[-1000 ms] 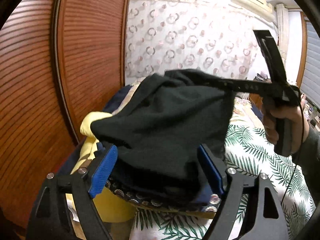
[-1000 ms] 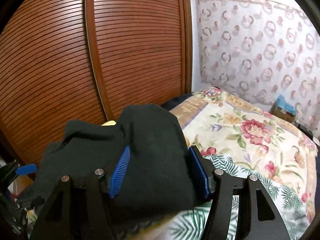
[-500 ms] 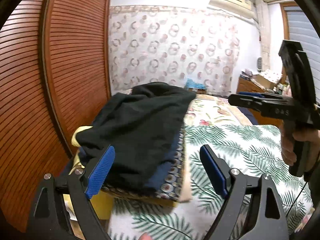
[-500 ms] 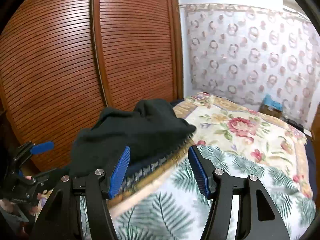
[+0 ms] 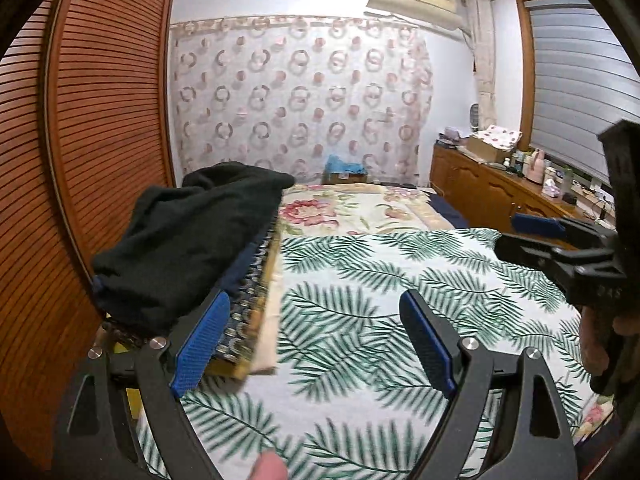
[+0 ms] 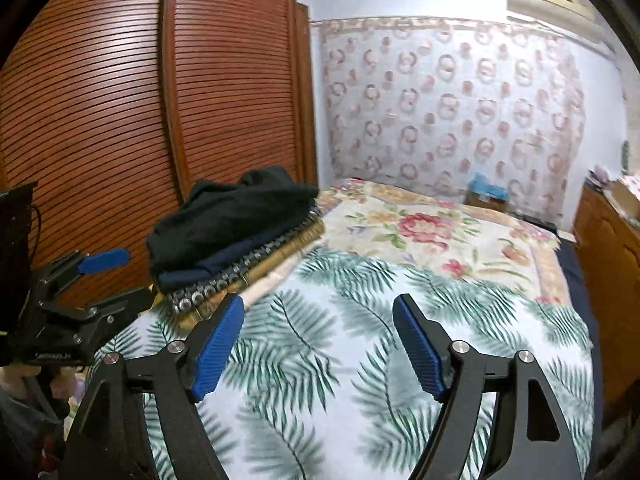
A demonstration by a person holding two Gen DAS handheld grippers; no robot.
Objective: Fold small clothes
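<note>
The left hand-held gripper point(image 5: 314, 336) hangs above the bed point(image 5: 360, 280) with its blue-padded fingers spread apart and nothing between them. Ahead of it and to its left, a dark green garment point(image 5: 192, 240) lies on top of a stack of folded clothes point(image 5: 256, 292) at the bed's edge, beside the slatted wooden wardrobe doors point(image 5: 92, 120). The right hand-held gripper point(image 6: 318, 342) also stands spread apart and empty over the palm-leaf bedspread point(image 6: 340, 340); the stack sits ahead and to its left, apart from its fingers.
</note>
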